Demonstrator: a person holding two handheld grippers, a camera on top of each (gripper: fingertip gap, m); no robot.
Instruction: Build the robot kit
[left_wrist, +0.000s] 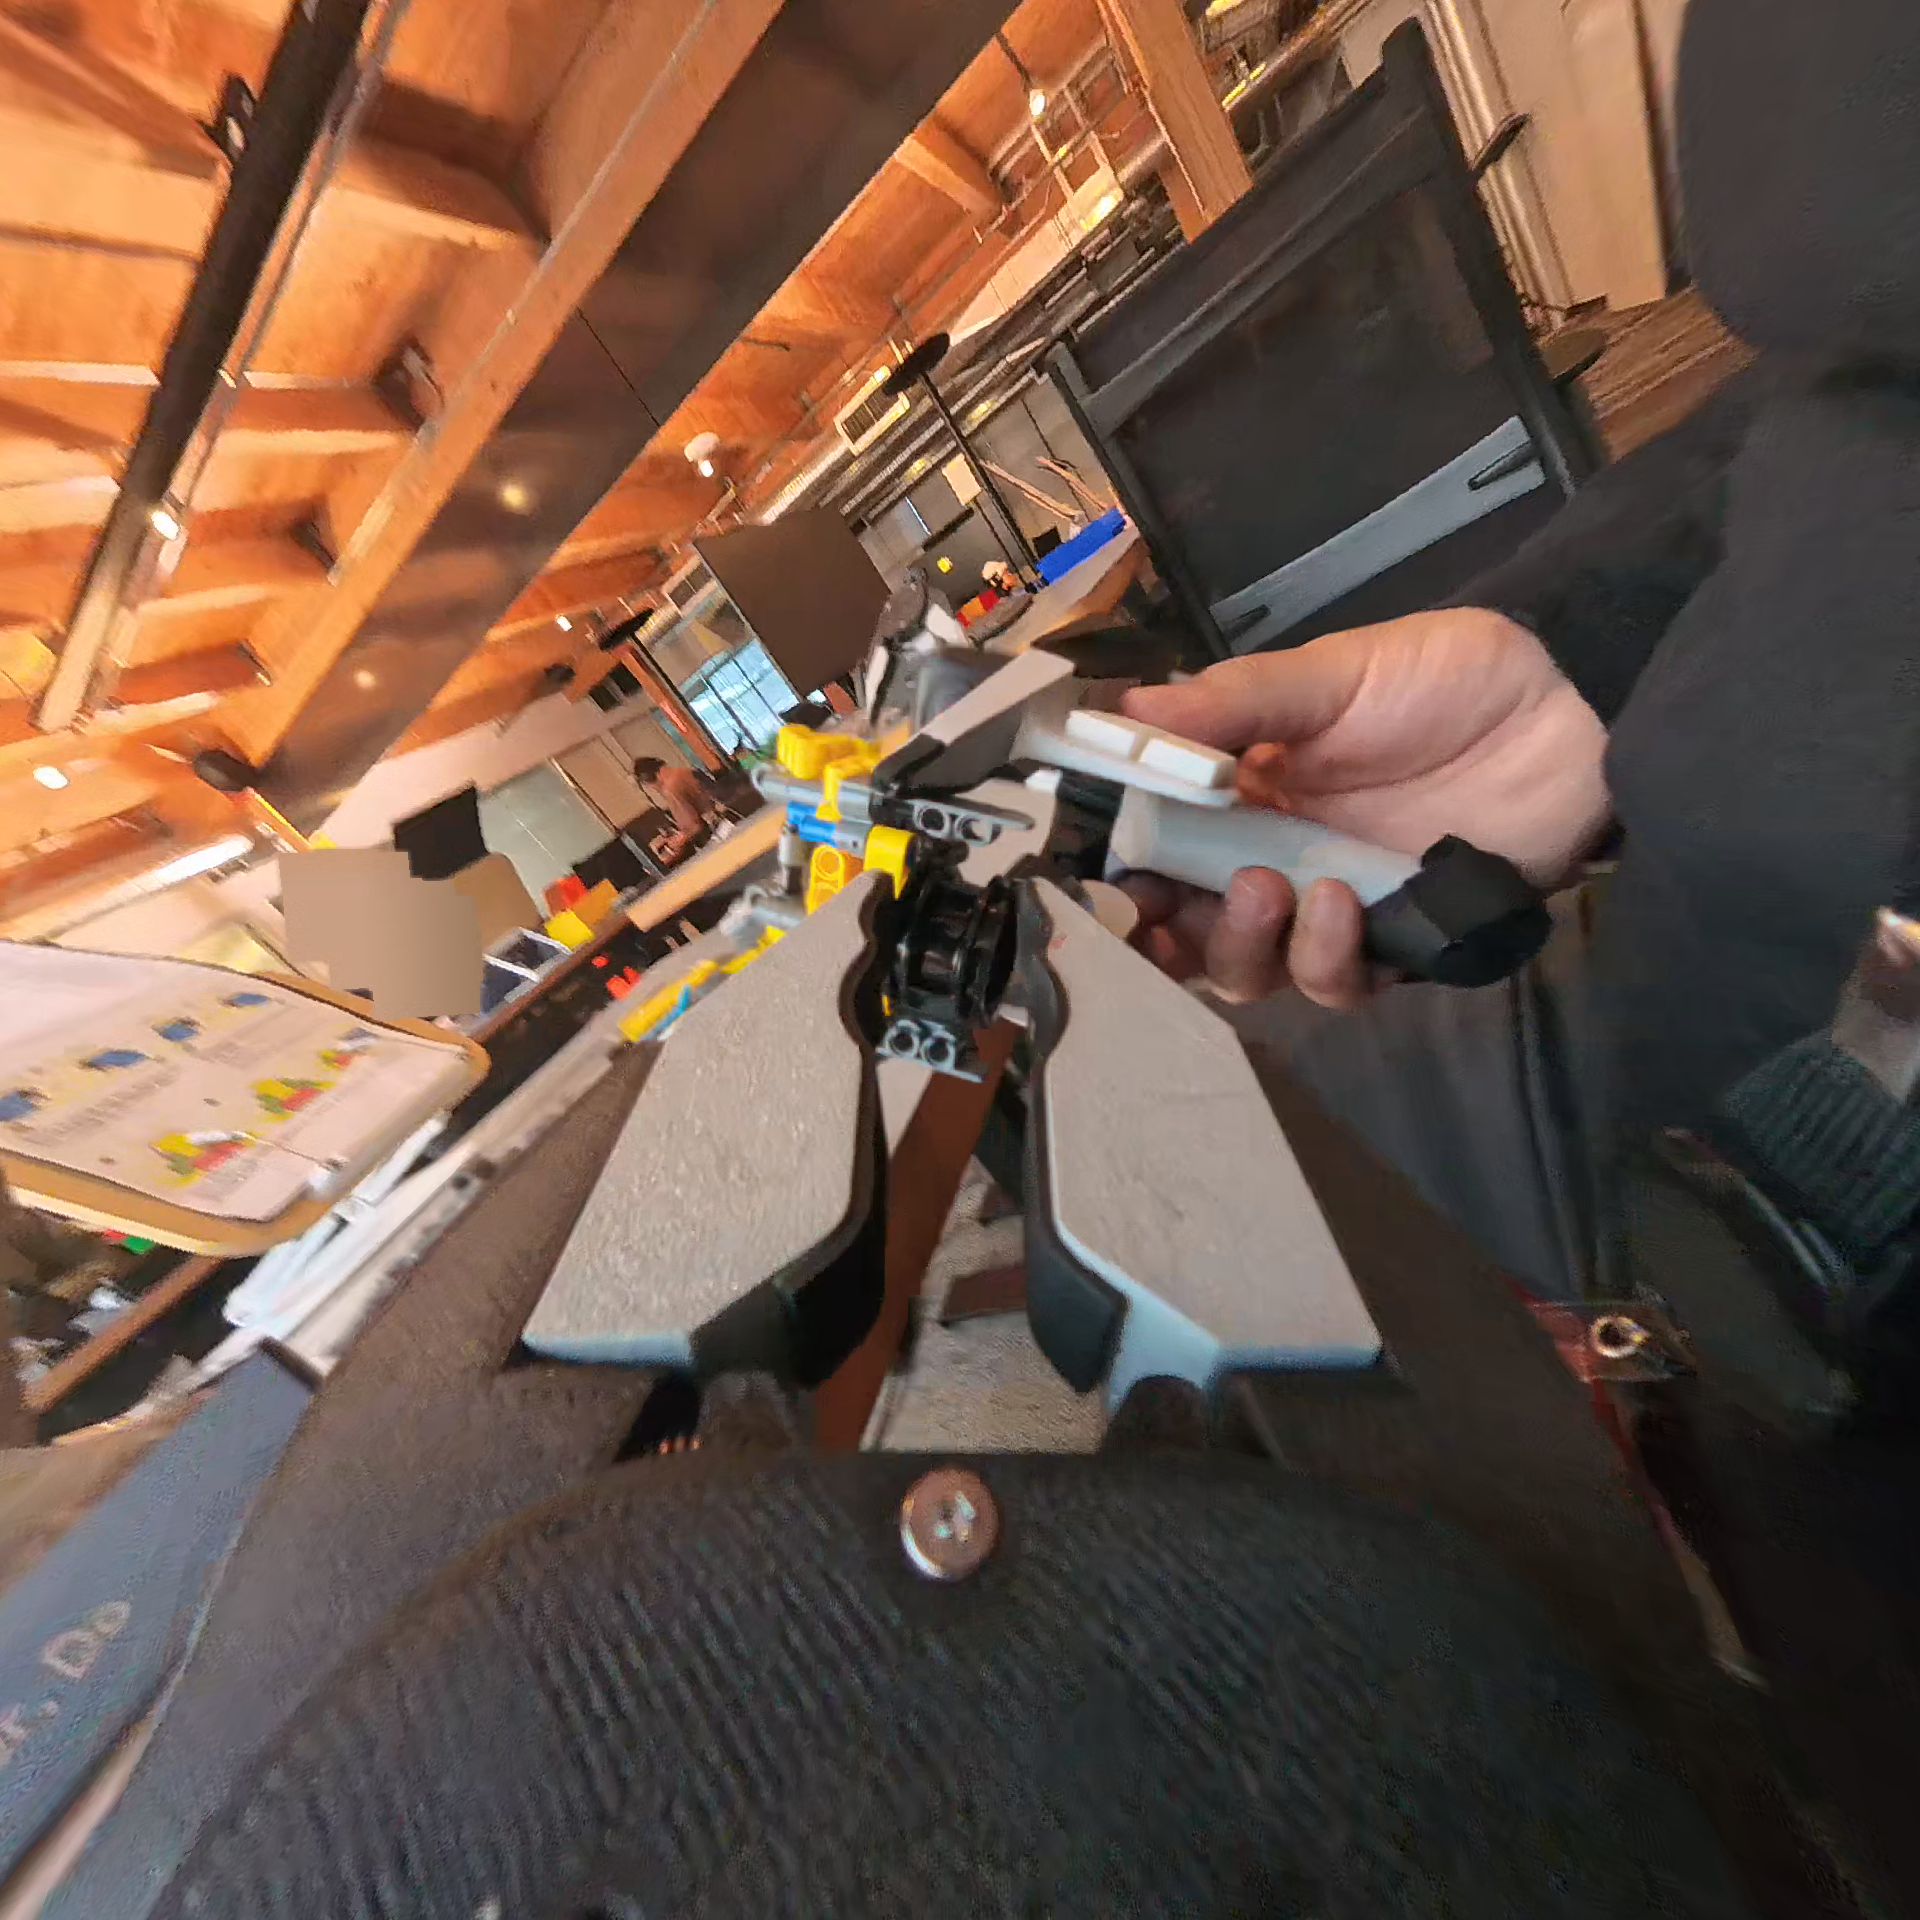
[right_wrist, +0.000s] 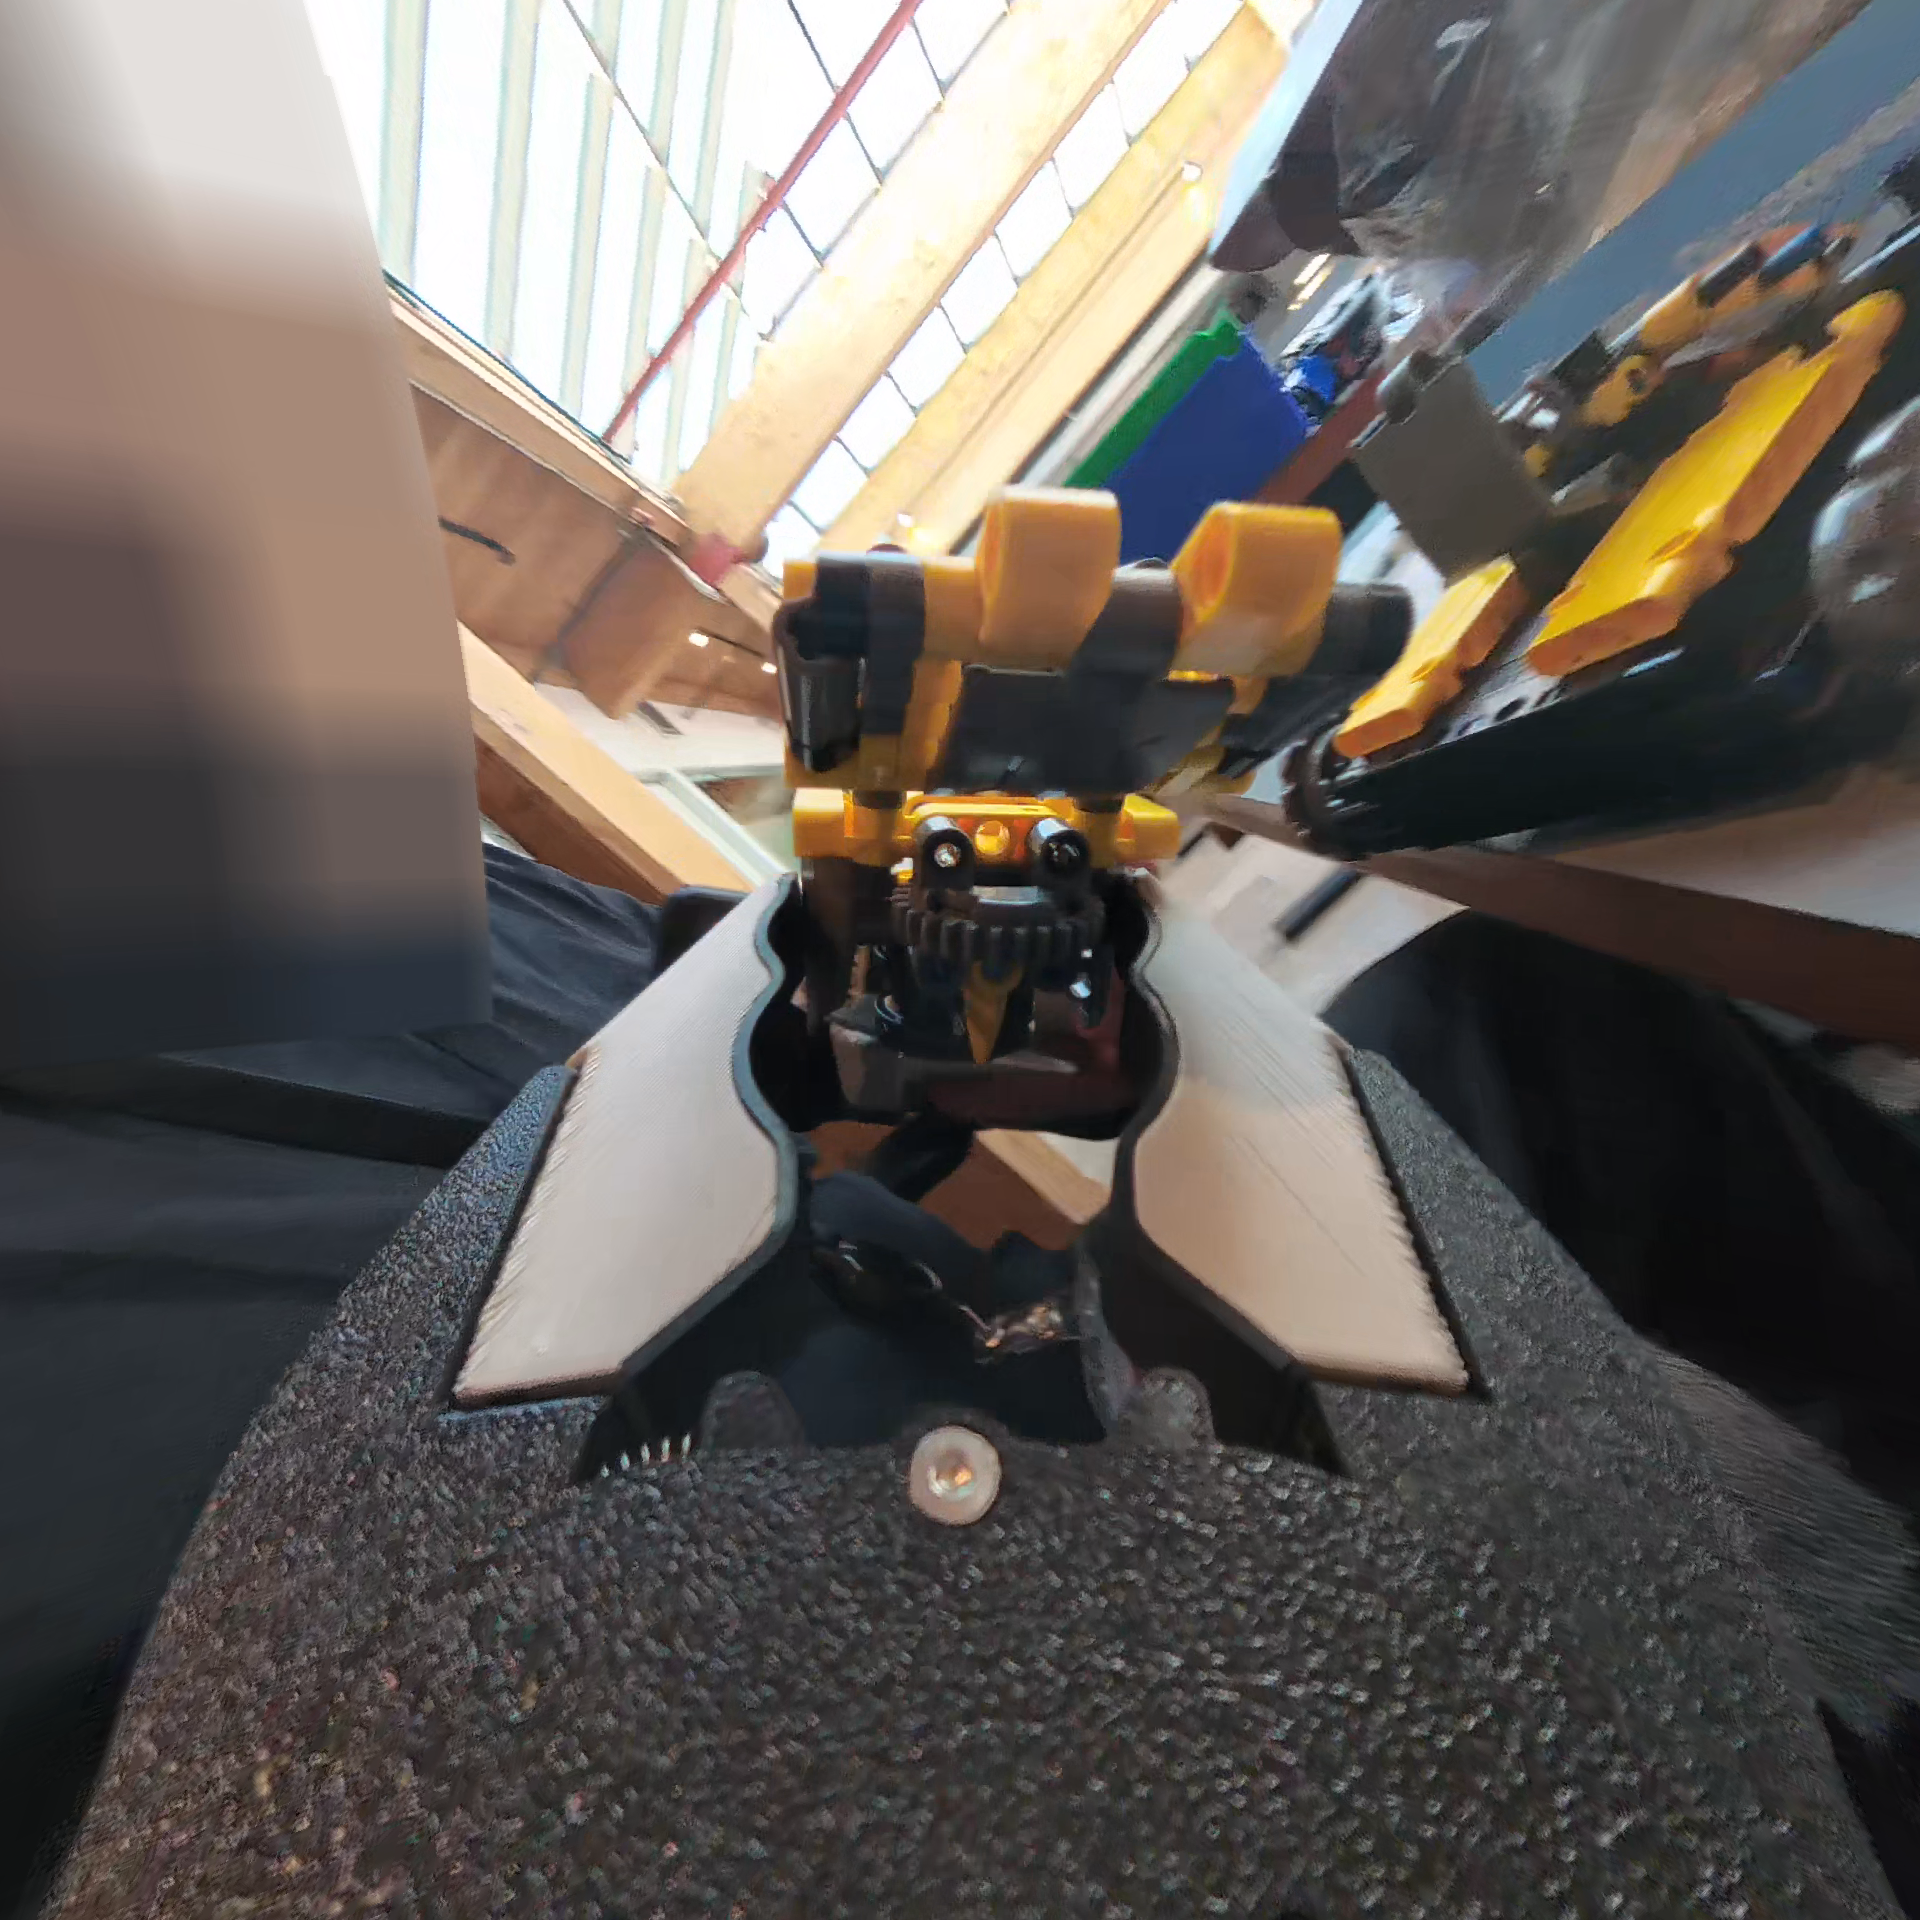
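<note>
Yellow-and-black brick model (right_wrist: 997, 790), gripped by both grippers' jaws, no legible writing

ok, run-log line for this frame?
left gripper: shut on black wheel hub | right gripper: shut on yellow-black brick assembly

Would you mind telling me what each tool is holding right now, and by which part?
Both grip one yellow-and-black brick assembly. The left tool clamps its black round hub; the right tool clamps the dark geared block at its lower end.
</note>
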